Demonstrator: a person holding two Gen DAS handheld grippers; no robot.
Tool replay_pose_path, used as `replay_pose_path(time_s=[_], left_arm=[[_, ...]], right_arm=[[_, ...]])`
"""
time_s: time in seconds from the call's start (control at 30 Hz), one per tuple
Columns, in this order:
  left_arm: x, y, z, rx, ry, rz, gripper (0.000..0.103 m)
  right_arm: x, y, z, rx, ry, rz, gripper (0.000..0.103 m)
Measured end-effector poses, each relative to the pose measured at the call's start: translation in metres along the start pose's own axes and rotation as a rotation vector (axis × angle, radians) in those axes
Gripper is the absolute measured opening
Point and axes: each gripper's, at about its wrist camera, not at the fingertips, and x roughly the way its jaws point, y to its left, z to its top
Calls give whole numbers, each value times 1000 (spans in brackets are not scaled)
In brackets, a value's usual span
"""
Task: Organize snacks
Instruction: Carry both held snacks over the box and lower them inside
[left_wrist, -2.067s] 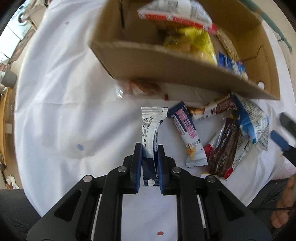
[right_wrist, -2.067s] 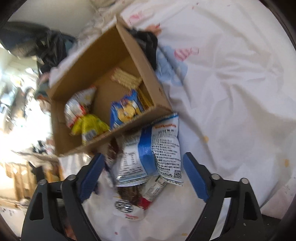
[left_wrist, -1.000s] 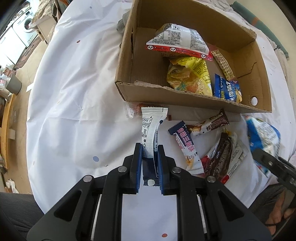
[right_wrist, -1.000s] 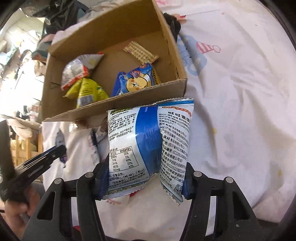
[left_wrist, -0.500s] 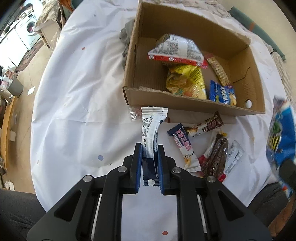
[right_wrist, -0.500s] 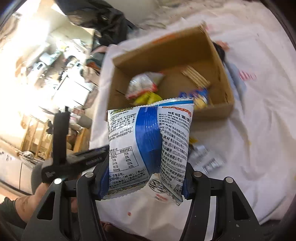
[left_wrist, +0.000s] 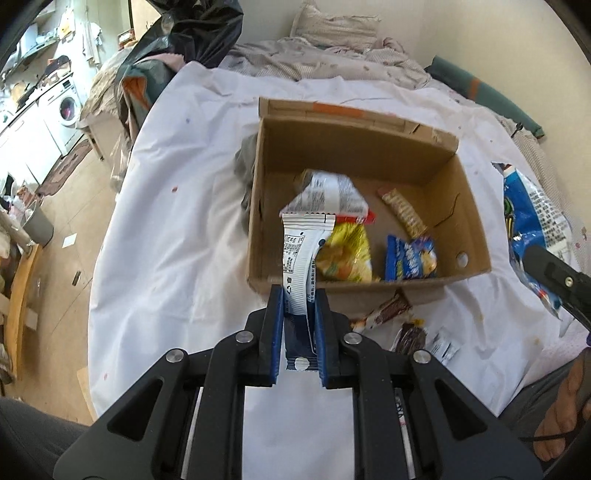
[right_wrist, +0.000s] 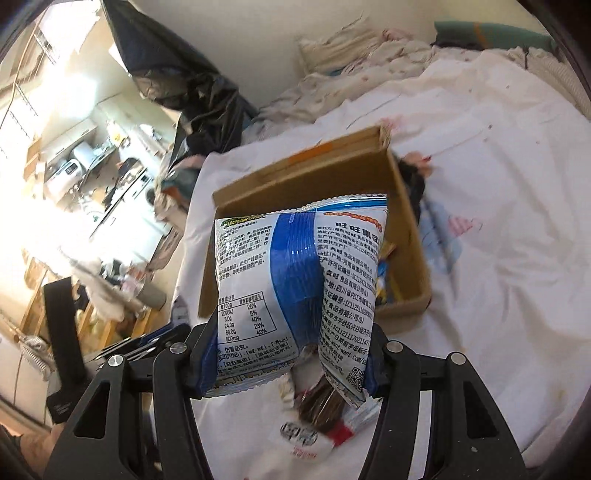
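Note:
My left gripper (left_wrist: 298, 314) is shut on a white snack stick packet (left_wrist: 301, 254), held up in the air over the near wall of the open cardboard box (left_wrist: 476, 225). My right gripper (right_wrist: 284, 354) is shut on a large blue-and-white snack bag (right_wrist: 295, 288), lifted above the table; the bag also shows at the right edge of the left wrist view (left_wrist: 532, 221). The box (right_wrist: 406, 229) holds a white-red bag (left_wrist: 328, 195), a yellow bag (left_wrist: 347, 254), a blue packet (left_wrist: 410, 258) and a cracker pack (left_wrist: 402, 210).
Several snack bars (left_wrist: 384, 312) lie on the white tablecloth (left_wrist: 177, 236) in front of the box, and a dark bar (right_wrist: 321, 406) lies under the right gripper. A grey cloth (left_wrist: 245, 173) sits by the box's left wall. Bedding and a black bag lie beyond.
Both grippers have risen and tilted up with their snacks. The left packet now hangs over the box's near wall. The right bag stays gripped, now in front of the box.

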Motion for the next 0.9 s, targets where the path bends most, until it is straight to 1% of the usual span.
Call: replay_pose_path(time_s=[0.13, 0.2, 0.27, 0.43, 0.57, 0.73, 0.8, 0.87, 0.9], left_arm=[[-2, 0, 21, -5, -18, -13, 13], [-1, -4, 30, 13, -12, -39, 13], [-3, -9, 36, 37, -18, -47, 13], [0, -19, 54, 85, -35, -46, 13], [7, -23, 73, 106, -35, -43, 13], [24, -25, 94, 142, -59, -26, 13], [35, -23, 97, 127, -53, -50, 13], [51, -19, 96, 92, -29, -100, 13], [60, -17, 95, 73, -24, -108, 13]], right_arm=[[5, -9, 14, 29, -10, -9, 61], [11, -12, 21, 36, -5, -17, 61], [17, -13, 29, 30, -6, -18, 61], [27, -13, 43, -5, -25, -25, 61], [42, -15, 56, -15, -17, -33, 61], [64, -19, 70, -30, -2, -56, 61], [73, -23, 75, -25, 12, -62, 61], [82, -30, 78, -8, 27, -66, 61], [84, -33, 79, 6, 31, -71, 61]])
